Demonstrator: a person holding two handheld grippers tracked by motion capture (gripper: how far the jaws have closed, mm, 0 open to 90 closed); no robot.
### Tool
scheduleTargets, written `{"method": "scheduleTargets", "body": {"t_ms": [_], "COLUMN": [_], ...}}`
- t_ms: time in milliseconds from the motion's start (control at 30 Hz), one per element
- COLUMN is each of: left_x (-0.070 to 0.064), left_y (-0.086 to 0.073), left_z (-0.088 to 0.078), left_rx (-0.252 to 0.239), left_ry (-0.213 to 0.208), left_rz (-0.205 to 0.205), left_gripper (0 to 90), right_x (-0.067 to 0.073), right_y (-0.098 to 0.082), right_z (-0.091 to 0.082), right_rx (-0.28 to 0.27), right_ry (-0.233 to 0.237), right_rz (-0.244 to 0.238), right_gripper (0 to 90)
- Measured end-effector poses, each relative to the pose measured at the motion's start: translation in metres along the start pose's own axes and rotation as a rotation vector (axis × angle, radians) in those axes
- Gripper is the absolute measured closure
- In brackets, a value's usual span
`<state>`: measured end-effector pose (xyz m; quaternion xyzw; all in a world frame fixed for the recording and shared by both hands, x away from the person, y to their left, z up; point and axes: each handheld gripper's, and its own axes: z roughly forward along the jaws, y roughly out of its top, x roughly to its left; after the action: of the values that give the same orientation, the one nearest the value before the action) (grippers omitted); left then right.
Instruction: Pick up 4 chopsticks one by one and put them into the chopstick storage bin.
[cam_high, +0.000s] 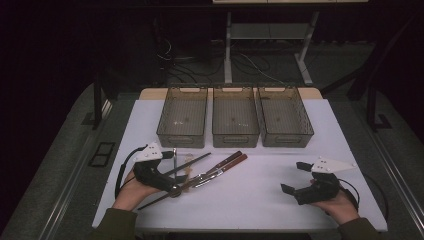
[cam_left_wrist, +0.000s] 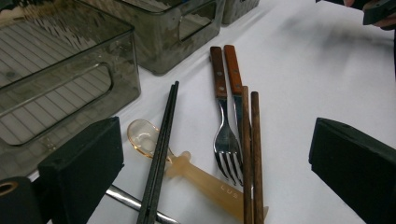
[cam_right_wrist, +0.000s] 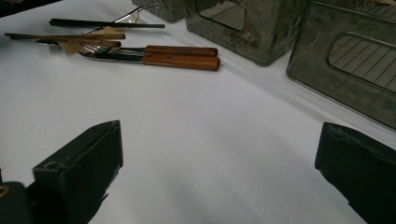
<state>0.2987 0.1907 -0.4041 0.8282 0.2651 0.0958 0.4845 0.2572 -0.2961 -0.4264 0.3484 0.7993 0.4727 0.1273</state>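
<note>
From the high view, the left gripper (cam_high: 169, 172) sits over a heap of cutlery on the white table (cam_high: 260, 200), its jaws spread with nothing between them. The right gripper (cam_high: 295, 176) rests well apart to the right, jaws likewise spread and empty above bare tabletop. Beyond both stand three smoky translucent plastic bins (cam_high: 234, 117) in a row. A pair of wooden-handled steel utensils (cam_high: 227, 163) slants away from the left gripper toward the middle bin.

In the left gripper view, the left gripper (cam_left_wrist: 215, 163) has its black jaws wide apart, and the cutlery lies between and just ahead of them, untouched. A pair of slim black chopsticks (cam_left_wrist: 161, 149) lies nearest the left-hand jaw, crossing a translucent amber plastic spoon (cam_left_wrist: 187, 168). A steel fork (cam_left_wrist: 226, 140) lies in the middle, and a pair of dark brown wooden chopsticks (cam_left_wrist: 250, 154) rests over its tines, closer to the right-hand jaw.

In the right gripper view, the right gripper (cam_right_wrist: 219, 158) shows wide, empty jaws over the plain white surface. The cutlery lies far ahead to its left; two bins stand ahead to its right.
</note>
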Motion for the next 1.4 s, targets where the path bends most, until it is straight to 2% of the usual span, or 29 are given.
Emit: {"method": "scheduleTargets", "body": {"t_ms": [500, 1000, 1167, 1400], "left_x": [0.014, 0.032, 0.039, 0.047], "left_y": [-0.002, -0.013, -0.018, -0.024], "left_z": [-0.009, -0.021, -0.020, -0.016], "left_rx": [-0.011, -0.015, 0.000, 0.048], "left_ry": [0.010, 0.026, 0.017, 0.014], "left_rz": [0.001, -0.012, -0.014, -0.013], "left_gripper": [15.4, 38.3, 47.4, 60.9], "right_x": [0.000, 0.000, 0.001, 0.000], "right_y": [0.000, 0.000, 0.000, 0.000], "right_z": [0.000, 0.000, 0.001, 0.001], "right_rx": [-0.005, -0.009, -0.005, -0.003], "right_ry": [0.000, 0.001, 0.004, 0.002], "right_rz": [0.000, -0.002, -0.002, -0.005], "right_gripper": [1.1, 1.1, 1.1, 1.1]}}
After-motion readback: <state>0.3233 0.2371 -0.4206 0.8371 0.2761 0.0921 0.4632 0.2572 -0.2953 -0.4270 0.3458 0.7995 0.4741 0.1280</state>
